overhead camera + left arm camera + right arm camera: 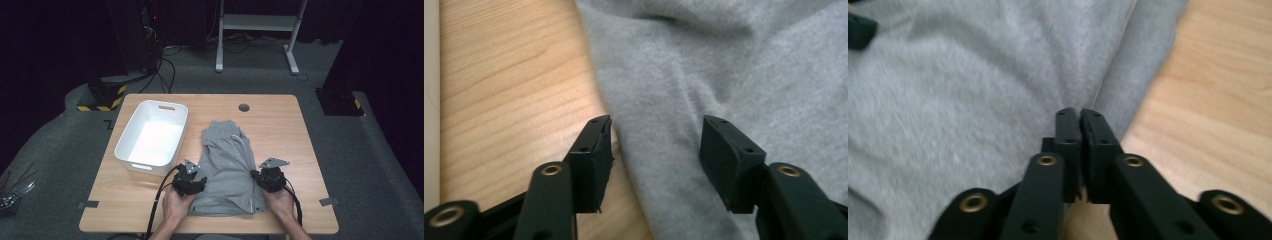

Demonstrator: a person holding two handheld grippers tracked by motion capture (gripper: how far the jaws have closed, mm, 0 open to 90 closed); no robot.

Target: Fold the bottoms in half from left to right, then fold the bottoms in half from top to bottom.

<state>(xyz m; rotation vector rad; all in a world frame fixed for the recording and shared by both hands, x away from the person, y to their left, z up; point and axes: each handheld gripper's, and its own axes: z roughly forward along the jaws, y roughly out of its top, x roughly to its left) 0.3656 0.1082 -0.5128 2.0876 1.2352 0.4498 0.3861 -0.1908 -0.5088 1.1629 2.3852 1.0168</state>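
Your right gripper (1080,117) pinches shut at the grey fleece shorts' (227,167) edge, left gripper (654,137) open astride them, folding barely begun.

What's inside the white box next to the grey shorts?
The white box looks empty: its pale bottom shows bare in the high view. The strip just behind its near wall is hidden from here. The grey shorts lie beside it.

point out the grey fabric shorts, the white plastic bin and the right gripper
grey fabric shorts (227,165), high view, middle of the cloth
white plastic bin (181,131), high view, right wall
right gripper (1080,120), right gripper view, between the closed jaw tips
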